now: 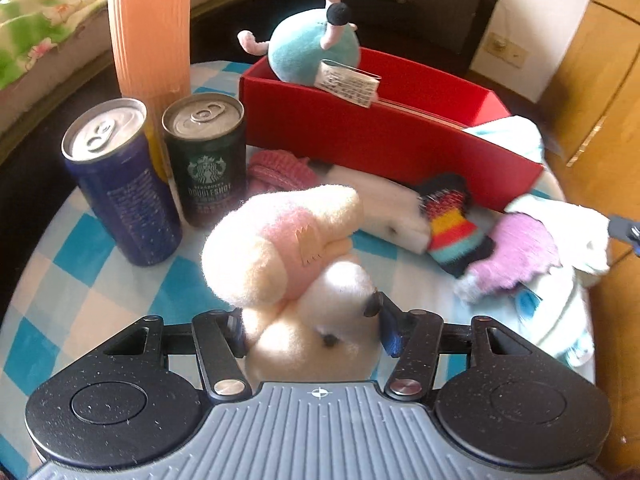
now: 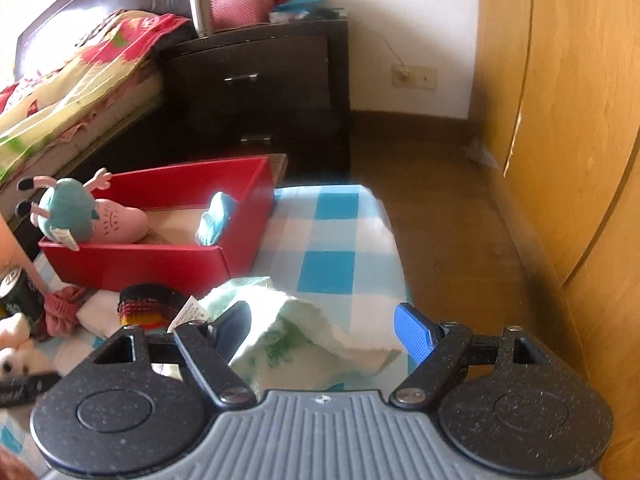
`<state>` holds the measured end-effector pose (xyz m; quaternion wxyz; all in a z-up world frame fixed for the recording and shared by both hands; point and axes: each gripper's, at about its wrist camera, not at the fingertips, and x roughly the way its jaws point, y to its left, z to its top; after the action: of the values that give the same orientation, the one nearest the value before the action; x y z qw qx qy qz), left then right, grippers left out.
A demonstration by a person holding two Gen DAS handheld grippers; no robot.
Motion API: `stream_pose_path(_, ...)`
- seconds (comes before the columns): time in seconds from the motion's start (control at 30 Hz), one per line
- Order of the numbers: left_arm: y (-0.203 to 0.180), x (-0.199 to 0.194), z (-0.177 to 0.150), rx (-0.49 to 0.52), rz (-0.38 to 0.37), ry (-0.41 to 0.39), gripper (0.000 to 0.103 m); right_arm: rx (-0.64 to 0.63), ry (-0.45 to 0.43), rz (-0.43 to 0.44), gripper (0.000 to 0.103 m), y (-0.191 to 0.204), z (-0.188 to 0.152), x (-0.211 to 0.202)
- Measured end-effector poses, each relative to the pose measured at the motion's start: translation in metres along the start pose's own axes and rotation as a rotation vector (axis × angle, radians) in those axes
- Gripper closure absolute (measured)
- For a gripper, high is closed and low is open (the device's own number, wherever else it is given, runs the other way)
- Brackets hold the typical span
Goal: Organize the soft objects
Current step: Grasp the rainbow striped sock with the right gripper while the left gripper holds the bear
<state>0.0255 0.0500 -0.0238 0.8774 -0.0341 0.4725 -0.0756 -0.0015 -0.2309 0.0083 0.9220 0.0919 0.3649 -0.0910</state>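
Your L gripper point(image 1: 314, 330) fingers pinch the plush dog point(image 1: 288, 276); R gripper point(image 2: 326, 330) fingers spread wide over cloth point(image 2: 316, 340). 2 cans point(image 1: 204, 160), 1 red box point(image 1: 360, 128).

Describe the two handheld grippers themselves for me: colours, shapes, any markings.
Both look alike. The left gripper and right gripper each have a grey ribbed body with a small white compass-like mark, two round speckled black housings, black linkage arms with silver pivot screws, and blue ribbed finger pads. No cables, hands or sleeves show.
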Motion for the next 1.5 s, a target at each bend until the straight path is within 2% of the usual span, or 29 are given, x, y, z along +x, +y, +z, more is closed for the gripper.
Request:
stream_pose_path(0.1, 0.004, -0.002, -0.003, 0.011, -0.003, 0.01, 0.046, -0.01, -0.014, 0.047, 0.046, 0.015, 0.001, -0.003)
stream_pose_path(0.27, 0.012, -0.005, 0.0, -0.002, -0.041, 0.021, 0.047, -0.113, -0.031, 0.146, 0.046, 0.061, 0.002, -0.005)
stream_pose_path(0.4, 0.018, -0.005, -0.002, -0.005, -0.05, 0.027, 0.047, -0.218, -0.016, 0.207, 0.046, 0.099, 0.0, 0.014)
stream_pose_path(0.53, 0.023, -0.003, -0.003, -0.012, -0.054, 0.053, 0.046, -0.277, 0.052, 0.238, 0.046, 0.118, -0.001, 0.049)
stream_pose_path(0.7, 0.024, -0.001, 0.0, -0.001, -0.076, 0.068, 0.045, -0.265, 0.169, 0.251, 0.047, 0.112, -0.005, 0.083)
stream_pose_path(0.77, 0.023, 0.0, 0.0, 0.005, -0.081, 0.074, 0.045, -0.254, 0.194, 0.266, 0.051, 0.11, -0.008, 0.09)
stream_pose_path(0.83, 0.022, 0.001, 0.0, 0.015, -0.082, 0.08, 0.045, -0.279, 0.212, 0.264, 0.071, 0.113, -0.012, 0.095)
stream_pose_path(0.9, 0.022, 0.002, -0.001, 0.019, -0.079, 0.082, 0.045, -0.279, 0.233, 0.268, 0.084, 0.115, -0.012, 0.094)
stream_pose_path(1.03, 0.022, 0.005, -0.002, 0.02, -0.066, 0.093, 0.045, -0.29, 0.261, 0.298, 0.103, 0.118, -0.016, 0.082)
stream_pose_path(1.27, 0.018, 0.004, -0.001, 0.033, -0.074, 0.086, 0.045, -0.247, 0.308, 0.435, 0.103, 0.115, -0.022, 0.054)
stream_pose_path(1.5, 0.008, 0.005, 0.0, 0.056, -0.073, 0.089, 0.045, -0.268, 0.329, 0.496, 0.103, 0.112, -0.036, 0.027)
